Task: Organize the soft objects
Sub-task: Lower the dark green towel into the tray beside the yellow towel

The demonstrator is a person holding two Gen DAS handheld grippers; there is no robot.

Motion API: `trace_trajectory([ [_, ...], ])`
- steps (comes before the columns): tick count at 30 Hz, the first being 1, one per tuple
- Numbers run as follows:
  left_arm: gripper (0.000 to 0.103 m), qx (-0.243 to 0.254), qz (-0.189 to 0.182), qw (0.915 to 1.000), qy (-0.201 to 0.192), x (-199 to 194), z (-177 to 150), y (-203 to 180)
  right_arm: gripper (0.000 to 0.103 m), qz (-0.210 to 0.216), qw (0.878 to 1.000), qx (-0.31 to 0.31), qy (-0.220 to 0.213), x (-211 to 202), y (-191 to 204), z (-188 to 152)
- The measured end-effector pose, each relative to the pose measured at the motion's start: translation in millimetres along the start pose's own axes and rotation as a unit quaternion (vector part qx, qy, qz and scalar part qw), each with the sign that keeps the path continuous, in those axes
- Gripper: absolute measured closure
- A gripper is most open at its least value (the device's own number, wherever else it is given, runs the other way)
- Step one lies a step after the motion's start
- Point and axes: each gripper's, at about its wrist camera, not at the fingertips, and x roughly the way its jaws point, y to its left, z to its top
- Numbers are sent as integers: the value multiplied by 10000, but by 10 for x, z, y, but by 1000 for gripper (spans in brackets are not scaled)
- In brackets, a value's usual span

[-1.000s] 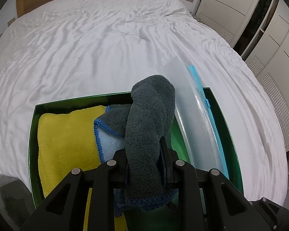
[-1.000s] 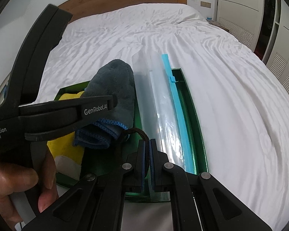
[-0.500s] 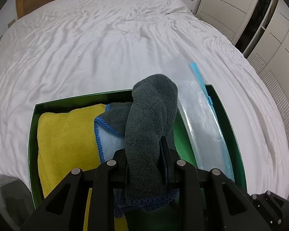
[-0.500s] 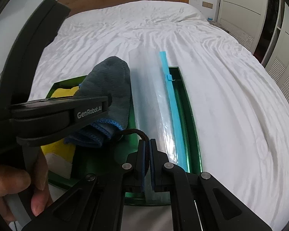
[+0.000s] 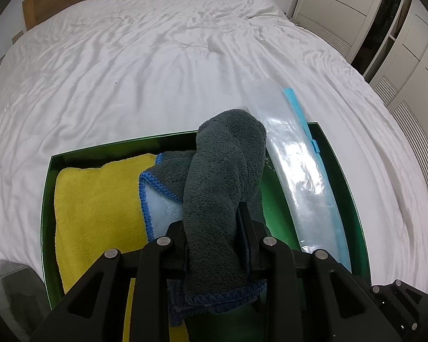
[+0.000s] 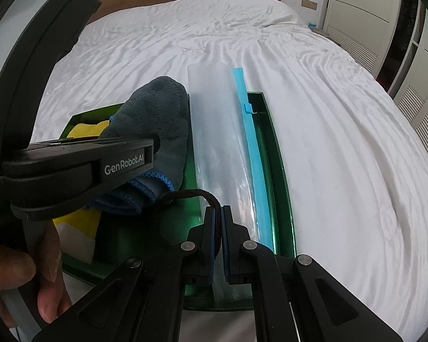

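Plastic bag (image 5: 299, 182) is tilting flatter than before; left gripper (image 5: 214, 228) is clamping the grey towel (image 5: 222, 171), right gripper (image 6: 218, 228) pinching the bag — towel risks snagging the tray (image 5: 345, 188) rim.

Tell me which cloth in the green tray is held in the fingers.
The grey cloth, blue-edged, is pinched by the left gripper and stands bunched up. The yellow cloth lies flat in the tray.

Grey blue-edged towel (image 5: 222, 176) bunched upright above green tray (image 5: 47, 199).
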Motion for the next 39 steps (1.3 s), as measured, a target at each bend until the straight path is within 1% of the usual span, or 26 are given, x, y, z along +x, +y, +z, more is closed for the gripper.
trace_trajectory([
  [12,79,101,119,9999,32,2,-11,-46,99,-18,10000,-21,67,61,-14,-10],
  [16,76,128,178,9998,11,-4,-9,-60,98,-21,10000,7,78,64,-23,2],
  [32,76,224,281,9994,-20,-2,-21,-114,98,-36,9999,20,114,119,-47,13],
  [39,71,227,302,9993,-33,6,-35,-113,97,-18,9999,37,119,131,-54,8],
])
